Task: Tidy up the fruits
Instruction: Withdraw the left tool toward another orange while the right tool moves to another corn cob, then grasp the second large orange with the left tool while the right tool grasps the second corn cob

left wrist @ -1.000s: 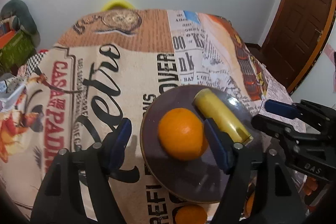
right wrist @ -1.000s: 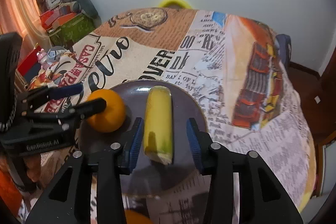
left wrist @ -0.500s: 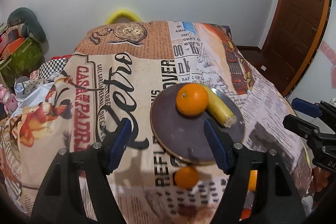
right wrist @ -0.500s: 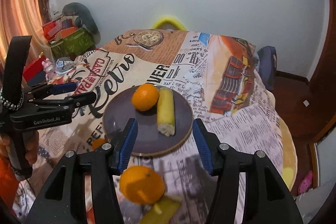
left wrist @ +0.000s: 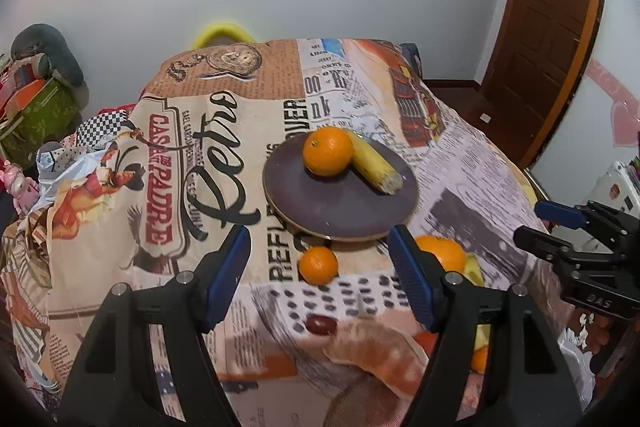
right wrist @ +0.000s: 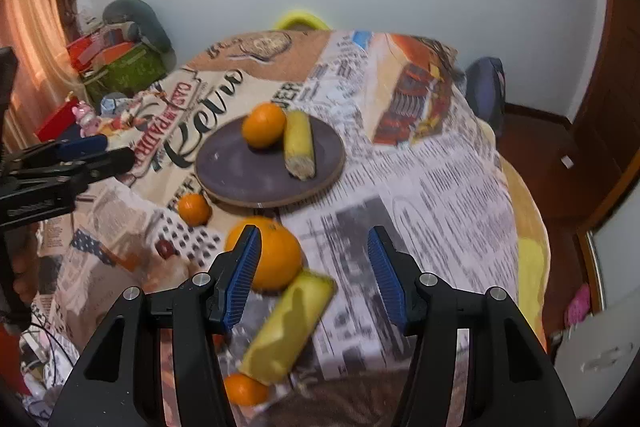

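Note:
A dark round plate (left wrist: 340, 203) (right wrist: 248, 175) sits mid-table with an orange (left wrist: 327, 151) (right wrist: 264, 130) and a yellow banana piece (left wrist: 374, 163) (right wrist: 299, 149) on it. In front of the plate lie a small orange (left wrist: 318, 265) (right wrist: 194, 209), a big orange (right wrist: 276, 259) (left wrist: 444, 253) and a second banana piece (right wrist: 288, 327). Another small orange (right wrist: 245, 389) lies at the near edge. My left gripper (left wrist: 320, 279) is open and empty, back from the plate. My right gripper (right wrist: 314, 271) is open and empty above the near fruits.
The table (left wrist: 224, 147) wears a printed newspaper-pattern cloth. A yellow chair back (left wrist: 222, 31) stands behind it. Boxes and a cushion (left wrist: 36, 87) are piled at the left. A wooden door (left wrist: 552, 27) is at the right.
Both grippers have pulled back and up from the plate, leaving the orange and banana piece on it. More loose fruit at the near edge has come into view.

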### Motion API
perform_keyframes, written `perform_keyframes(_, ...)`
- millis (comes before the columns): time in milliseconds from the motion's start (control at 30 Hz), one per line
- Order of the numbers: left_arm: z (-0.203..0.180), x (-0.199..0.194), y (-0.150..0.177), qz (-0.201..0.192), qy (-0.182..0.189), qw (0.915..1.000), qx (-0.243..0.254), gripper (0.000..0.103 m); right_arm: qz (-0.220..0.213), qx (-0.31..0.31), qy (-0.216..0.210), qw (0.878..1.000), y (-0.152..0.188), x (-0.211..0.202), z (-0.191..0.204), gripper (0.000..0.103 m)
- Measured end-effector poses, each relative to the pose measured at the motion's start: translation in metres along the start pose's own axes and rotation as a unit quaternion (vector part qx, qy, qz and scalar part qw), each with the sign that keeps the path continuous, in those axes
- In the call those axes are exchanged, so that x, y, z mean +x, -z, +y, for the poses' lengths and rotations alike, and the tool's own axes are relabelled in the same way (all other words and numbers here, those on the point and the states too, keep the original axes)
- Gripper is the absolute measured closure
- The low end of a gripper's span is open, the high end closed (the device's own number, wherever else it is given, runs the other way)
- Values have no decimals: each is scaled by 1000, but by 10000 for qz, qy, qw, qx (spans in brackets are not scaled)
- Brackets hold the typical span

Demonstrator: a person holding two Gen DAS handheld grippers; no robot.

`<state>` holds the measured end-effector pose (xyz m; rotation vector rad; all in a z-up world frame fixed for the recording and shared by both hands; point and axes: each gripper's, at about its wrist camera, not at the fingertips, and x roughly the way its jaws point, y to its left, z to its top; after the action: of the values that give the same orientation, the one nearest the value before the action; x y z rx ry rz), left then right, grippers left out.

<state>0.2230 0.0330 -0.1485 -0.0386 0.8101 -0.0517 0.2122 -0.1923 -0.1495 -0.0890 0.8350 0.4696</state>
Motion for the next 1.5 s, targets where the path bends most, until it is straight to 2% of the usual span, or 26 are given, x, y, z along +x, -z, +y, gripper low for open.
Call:
perform_keyframes(267,-13,-4,17,142,167,9998,-43,32,383,198,18,9991,26,16,-3,51)
perform_keyframes(667,-33,22,27,499,338,9982,76,31,954,310,-351,9943,49,58,8,51)
perform_keyframes(733,-38,29,27,608,348,9975,116,30,1004,340,-421,9935,52,63,6,57)
perform_keyframes(833,-46,41,24,745,340,9965,175,30,960,442,-572,9928,53,62,-1,58)
perform_keyframes(1033,-70,61,15,936,524,9939,271,30,820,465,-470,9944,51,57,-18,66)
perform_keyframes(1167,-88,75,13,1079,570,9914,464,29,780,475,-276,9954,50,56,-33,67)
perform_keyframes(1500,-111,106,23,1574,617,9833,677,29,789,646,-477,9936,47,57,-53,66)
